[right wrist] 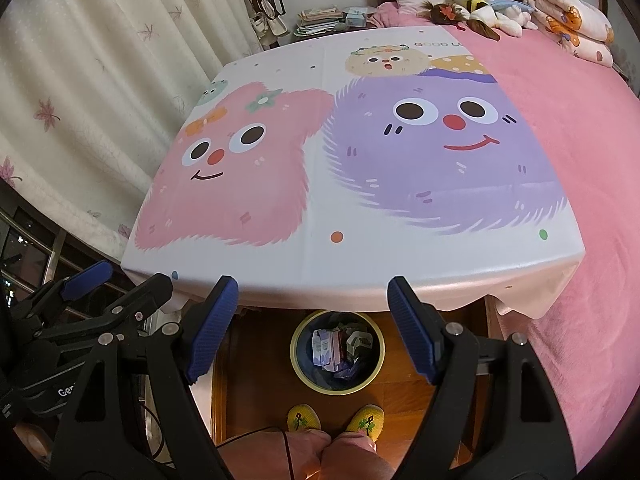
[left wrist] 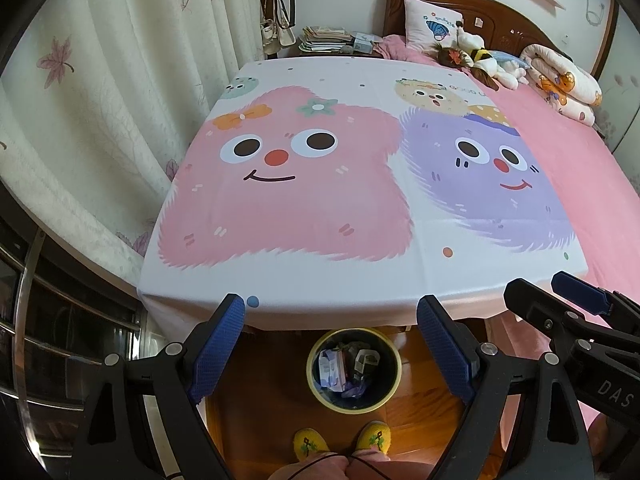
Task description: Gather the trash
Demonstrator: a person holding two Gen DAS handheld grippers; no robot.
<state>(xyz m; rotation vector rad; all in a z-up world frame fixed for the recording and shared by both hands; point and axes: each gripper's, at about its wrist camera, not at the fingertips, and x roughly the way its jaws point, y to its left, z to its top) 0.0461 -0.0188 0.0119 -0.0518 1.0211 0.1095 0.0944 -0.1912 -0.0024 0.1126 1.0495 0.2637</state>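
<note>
Trash point(left wrist: 347, 364) crumpled in round bin point(left wrist: 316, 352); glossy sheet point(left wrist: 320, 272).

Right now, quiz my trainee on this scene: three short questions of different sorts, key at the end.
1. True or false: the left gripper holds trash.
2. Where is the bin? A) on the bed B) on the floor at the foot of the bed C) by the pillow
3. Fill in: the cloth on the bed shows a pink monster and a ___ one.

Key: 1 false, both it and the right gripper are open and empty; 2 B; 3 purple.
</note>
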